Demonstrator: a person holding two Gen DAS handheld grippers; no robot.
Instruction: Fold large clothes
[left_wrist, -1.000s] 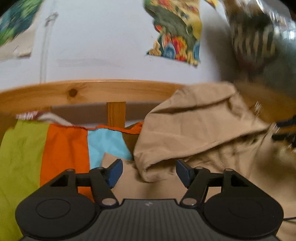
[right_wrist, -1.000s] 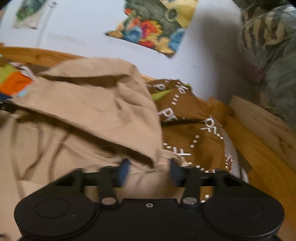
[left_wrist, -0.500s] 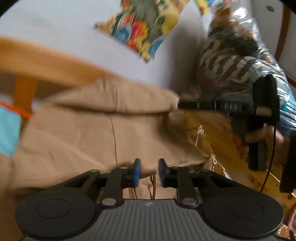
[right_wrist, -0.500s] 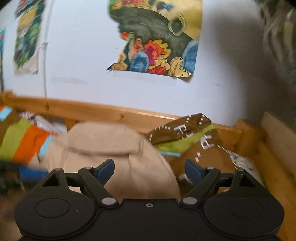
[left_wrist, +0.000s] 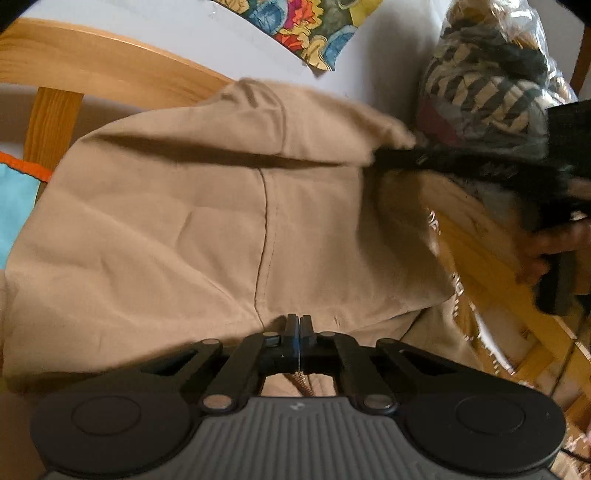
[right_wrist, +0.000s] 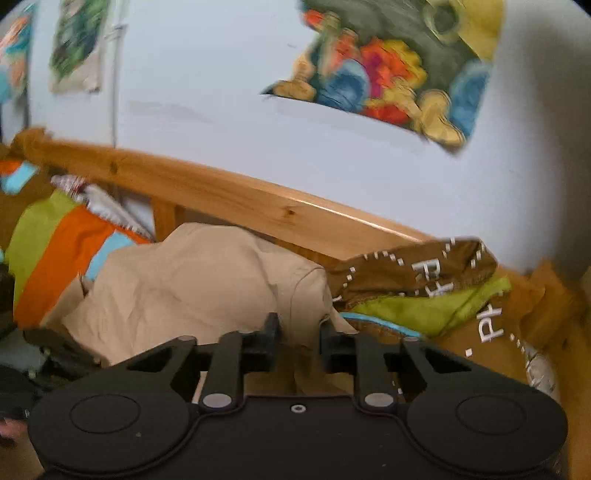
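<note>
**Tan garment pinched on the bed**

Left hand-held gripper (left_wrist: 299, 325) clamped tight on the near edge of the tan garment (left_wrist: 207, 221), fingers pressed together just right of a vertical seam. Garment spread in a broad fold over the bed, reaching far toward the wooden bed rail (left_wrist: 92, 62). Right hand-held gripper (right_wrist: 298, 334) partly closed, a narrow gap left between its fingers, tan cloth lying in that gap; cannot tell whether pinched. Seen from the right wrist, the garment (right_wrist: 207, 288) bunched in a mound near the rail (right_wrist: 258, 203). Brown lettered fabric (right_wrist: 417, 266) just right of the mound. Striped orange and green cloth (right_wrist: 48, 254) on the left. Colourful poster (right_wrist: 388, 70) on the far wall.
</note>
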